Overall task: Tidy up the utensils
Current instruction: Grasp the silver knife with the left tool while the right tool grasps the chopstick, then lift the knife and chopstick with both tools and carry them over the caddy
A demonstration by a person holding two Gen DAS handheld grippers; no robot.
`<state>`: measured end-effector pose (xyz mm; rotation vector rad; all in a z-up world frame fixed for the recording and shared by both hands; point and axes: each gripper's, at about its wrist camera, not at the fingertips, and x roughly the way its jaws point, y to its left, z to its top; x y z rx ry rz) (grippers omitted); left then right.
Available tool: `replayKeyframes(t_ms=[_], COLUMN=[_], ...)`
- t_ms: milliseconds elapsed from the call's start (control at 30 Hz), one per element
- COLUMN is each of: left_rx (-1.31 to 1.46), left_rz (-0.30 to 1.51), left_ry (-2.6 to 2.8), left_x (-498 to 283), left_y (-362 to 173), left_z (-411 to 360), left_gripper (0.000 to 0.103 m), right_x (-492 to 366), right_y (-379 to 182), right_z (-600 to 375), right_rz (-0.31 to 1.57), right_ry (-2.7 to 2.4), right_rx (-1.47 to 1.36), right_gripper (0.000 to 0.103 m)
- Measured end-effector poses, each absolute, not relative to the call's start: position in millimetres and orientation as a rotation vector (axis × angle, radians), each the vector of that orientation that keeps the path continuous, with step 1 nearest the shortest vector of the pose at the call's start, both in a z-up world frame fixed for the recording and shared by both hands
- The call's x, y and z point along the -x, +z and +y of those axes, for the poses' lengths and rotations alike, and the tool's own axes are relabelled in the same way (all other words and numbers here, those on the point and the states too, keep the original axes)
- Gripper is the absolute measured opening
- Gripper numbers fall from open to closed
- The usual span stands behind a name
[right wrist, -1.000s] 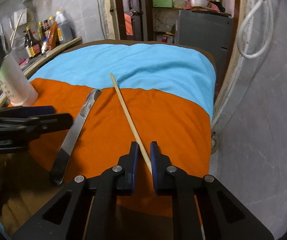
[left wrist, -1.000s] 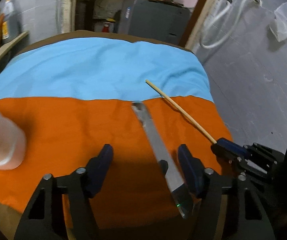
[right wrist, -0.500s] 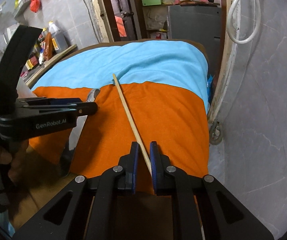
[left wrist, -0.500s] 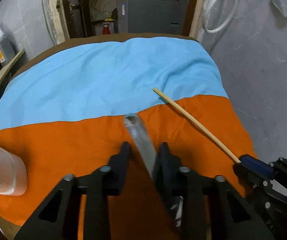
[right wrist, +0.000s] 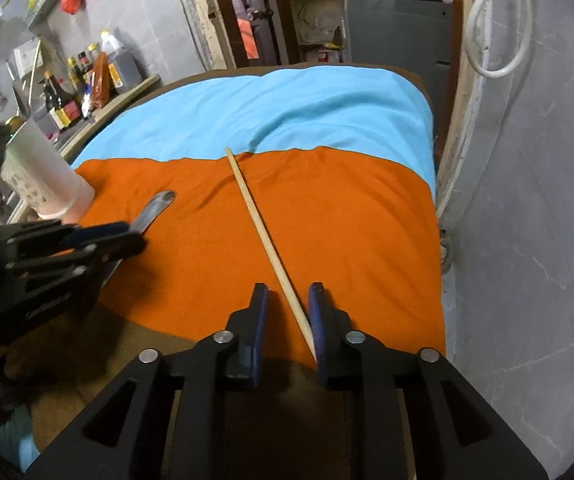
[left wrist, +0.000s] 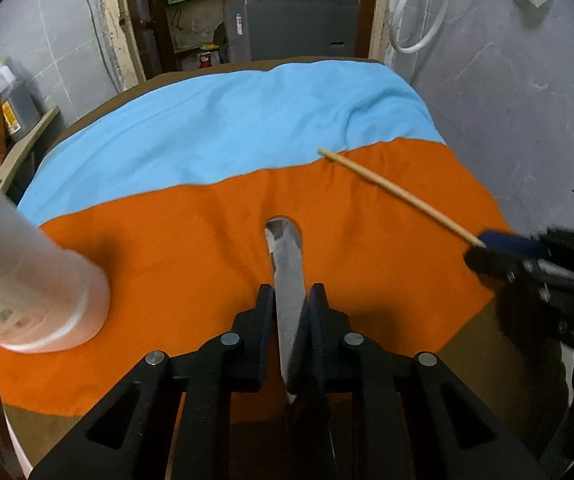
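Far: you are seeing the blue cloth (left wrist: 223, 128) lying bare | Left: the white holder (right wrist: 43, 172) is blocking you | Right: the wall (right wrist: 527, 200) is crowding the table edge (right wrist: 415, 74)

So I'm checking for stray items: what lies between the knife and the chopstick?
Nothing but bare orange cloth between the knife and the chopstick; the right wrist view shows that stretch best.

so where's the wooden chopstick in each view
Left wrist: wooden chopstick runs diagonally at right, its near end at the right gripper.
Right wrist: chopstick runs up the centre from between the opening jaws.
Shared landmark: the white utensil holder, left in both.
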<state>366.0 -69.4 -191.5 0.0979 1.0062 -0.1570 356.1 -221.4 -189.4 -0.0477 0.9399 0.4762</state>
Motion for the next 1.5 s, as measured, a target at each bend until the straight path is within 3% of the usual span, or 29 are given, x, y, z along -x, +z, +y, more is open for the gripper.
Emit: replayKeyframes(t_ms=[600, 733, 800, 1100, 1500], left_rx=[-0.169, -0.102, -0.033, 0.282, 0.332], left_rz=[1.043, 1.026, 0.998, 0.846, 0.731], left_ry=[-0.190, -0.193, -0.196, -0.149, -0.149], left_x=[-370, -369, -364, -328, -288], left_y=[-193, -192, -192, -181, -152], left_z=[-73, -65, -57, -10, 6], left_gripper=[0.015, 0.012, 0.012, 0.012, 0.012], right_x=[-417, -412, -410, -385, -353], right_y=[-188, -187, -187, -177, -161], right_z=[-173, -154, -153, -187, -190], right_rz=[0.959, 0.953, 0.949, 0.848, 0.713], right_ry=[0.591, 0.580, 0.566, 0.592, 0.629], right_rx=[0.237, 0.326, 0.329, -0.016, -0.260], right_gripper=[0.026, 0.008, 0.006, 0.003, 0.003])
